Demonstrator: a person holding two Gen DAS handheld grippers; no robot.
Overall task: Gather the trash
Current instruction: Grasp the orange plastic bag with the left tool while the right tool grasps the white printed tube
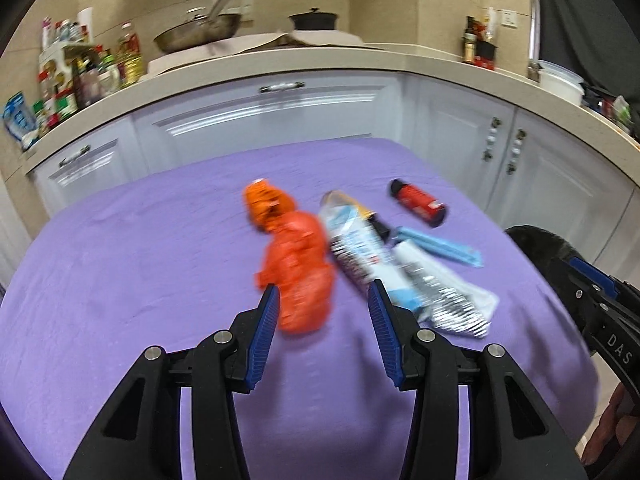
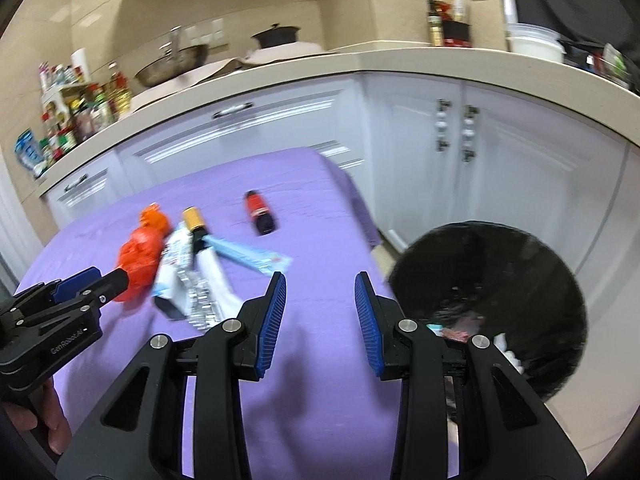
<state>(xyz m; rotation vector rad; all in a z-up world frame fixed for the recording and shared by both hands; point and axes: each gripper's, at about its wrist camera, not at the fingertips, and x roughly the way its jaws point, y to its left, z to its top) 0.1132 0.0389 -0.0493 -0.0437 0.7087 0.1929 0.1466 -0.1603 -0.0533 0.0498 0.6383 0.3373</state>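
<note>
Trash lies on the purple tablecloth point(image 1: 120, 260): a crumpled orange wrapper point(image 1: 298, 264), a silver and white snack bag point(image 1: 372, 248), a light blue packet point(image 1: 440, 246) and a small red and black bottle point(image 1: 418, 202). My left gripper point(image 1: 322, 300) is open, just short of the orange wrapper's near end. My right gripper point(image 2: 320, 292) is open and empty over the table's right part, beside the black bin point(image 2: 492, 308). The wrapper point(image 2: 140, 254), bag point(image 2: 180, 276), packet point(image 2: 252, 256) and bottle point(image 2: 260, 212) also show in the right wrist view, with the left gripper point(image 2: 108, 280) at the wrapper.
The black bin stands on the floor off the table's right edge and holds some scraps. White cabinets point(image 1: 280, 116) and a counter point(image 1: 320, 60) with pans and bottles run behind the table. The right gripper's body point(image 1: 600, 304) shows at the right edge of the left wrist view.
</note>
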